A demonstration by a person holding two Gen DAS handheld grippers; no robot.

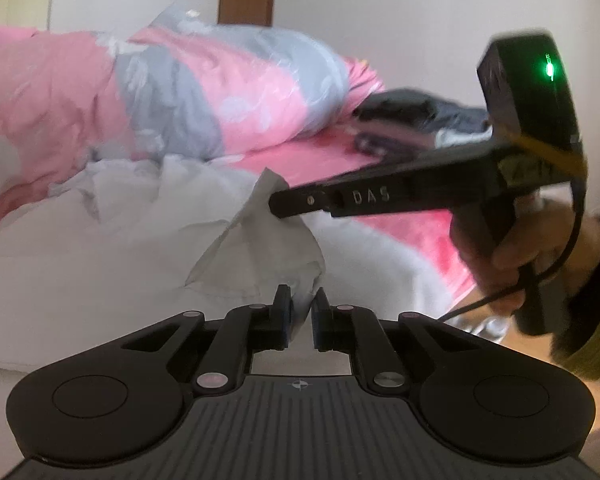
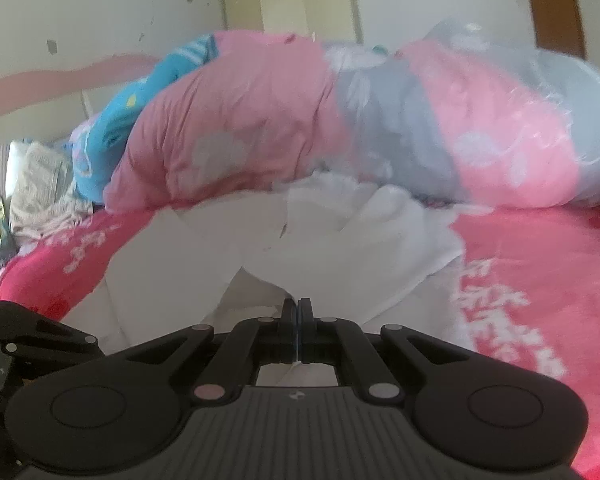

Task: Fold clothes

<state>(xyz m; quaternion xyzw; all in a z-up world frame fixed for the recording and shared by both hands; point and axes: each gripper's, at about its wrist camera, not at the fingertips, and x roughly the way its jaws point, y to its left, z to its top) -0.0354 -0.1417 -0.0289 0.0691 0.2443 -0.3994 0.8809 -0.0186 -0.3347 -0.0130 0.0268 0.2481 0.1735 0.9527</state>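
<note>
A white garment point(image 1: 120, 240) lies crumpled on the bed, and it fills the middle of the right wrist view point(image 2: 340, 240). My left gripper point(image 1: 300, 304) is shut on a fold of its near edge, with a strip of white cloth between the pads. My right gripper point(image 1: 278, 205) reaches in from the right, held by a hand point(image 1: 540, 240), and pinches a corner of the same garment up into a peak. In its own view the right gripper point(image 2: 299, 306) has its jaws pressed together on the thin white cloth.
A rolled pink and grey quilt point(image 1: 180, 92) lies along the back of the bed. The garment rests on the pink sheet point(image 2: 540, 280). Dark clothes point(image 1: 412, 112) sit at the far right, blue bedding point(image 2: 112, 120) and a pale pile point(image 2: 40, 184) at the far left. Wooden floor point(image 1: 540, 344) shows below the bed edge.
</note>
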